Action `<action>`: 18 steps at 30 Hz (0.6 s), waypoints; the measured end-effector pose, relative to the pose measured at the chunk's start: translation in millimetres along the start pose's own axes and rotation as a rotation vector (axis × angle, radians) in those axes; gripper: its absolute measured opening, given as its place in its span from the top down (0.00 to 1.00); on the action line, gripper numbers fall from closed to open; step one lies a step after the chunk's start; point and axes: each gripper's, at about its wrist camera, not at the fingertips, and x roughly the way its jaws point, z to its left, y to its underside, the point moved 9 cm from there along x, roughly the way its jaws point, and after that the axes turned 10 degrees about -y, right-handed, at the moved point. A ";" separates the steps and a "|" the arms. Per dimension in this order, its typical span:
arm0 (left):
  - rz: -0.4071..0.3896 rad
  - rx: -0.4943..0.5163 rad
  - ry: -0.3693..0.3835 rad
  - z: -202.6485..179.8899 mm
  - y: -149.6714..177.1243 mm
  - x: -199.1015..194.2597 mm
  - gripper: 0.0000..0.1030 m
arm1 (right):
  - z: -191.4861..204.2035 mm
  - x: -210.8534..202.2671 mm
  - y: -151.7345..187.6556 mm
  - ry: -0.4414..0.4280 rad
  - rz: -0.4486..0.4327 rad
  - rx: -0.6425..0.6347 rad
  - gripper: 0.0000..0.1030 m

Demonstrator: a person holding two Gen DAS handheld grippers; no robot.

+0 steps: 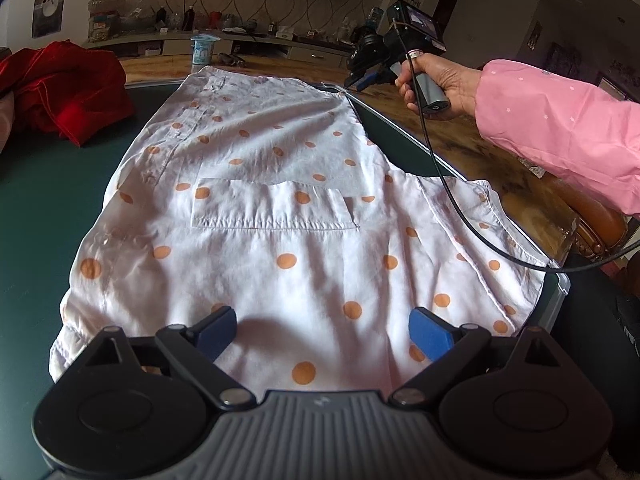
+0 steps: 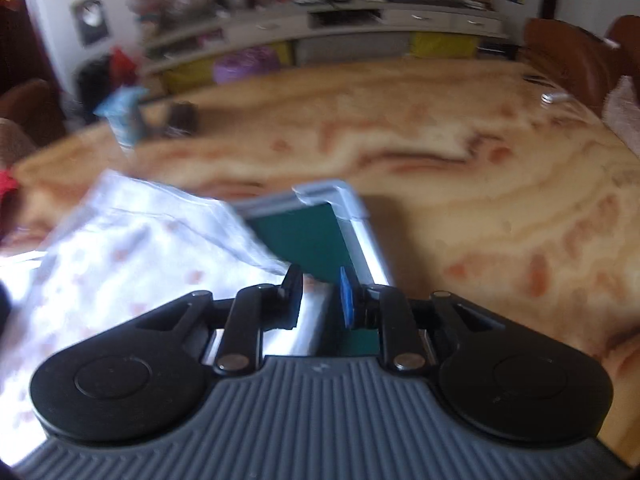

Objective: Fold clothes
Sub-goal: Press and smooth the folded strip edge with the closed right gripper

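The left claw point(image 1: 322, 330) hangs over the near part of the white polka-dot shirt point(image 1: 280, 208), blue pads spread wide and gripping nothing, with cloth directly beneath and ahead of it. That looks like a claw parked above the garment, ready to pin or pinch a hem. Far ahead and to its right, the right claw point(image 1: 356, 80) sits at the shirt's distant corner, held by a hand point(image 1: 436, 88) in a pink sleeve, its cable trailing back across the fabric.

From the right wrist view, the right claw point(image 2: 320, 300) has a narrow gap between its pads; the picture is blurred, and nothing shows clamped. The shirt's corner lies just to its left, the green mat point(image 2: 300, 236) ahead.

The shirt itself lies spread flat on the mat, orange dots, creased, one panel already turned over across the middle. A red garment point(image 1: 68, 92) waits off to the left claw's far left.
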 end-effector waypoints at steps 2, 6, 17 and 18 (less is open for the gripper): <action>-0.007 -0.003 0.000 0.8 -1.1 -3.0 0.06 | 20.4 -8.2 13.3 -0.118 0.073 -0.050 0.77; -0.002 -0.001 -0.003 1.8 0.5 -1.8 0.06 | 44.9 -20.5 54.0 -0.170 0.209 -0.230 0.77; 0.013 0.000 -0.008 3.6 5.2 -1.0 0.06 | 24.5 -28.4 74.8 -0.106 0.270 -0.279 0.75; 0.014 -0.001 -0.008 3.8 4.9 -1.5 0.06 | 28.0 -32.8 76.0 -0.109 0.266 -0.289 0.75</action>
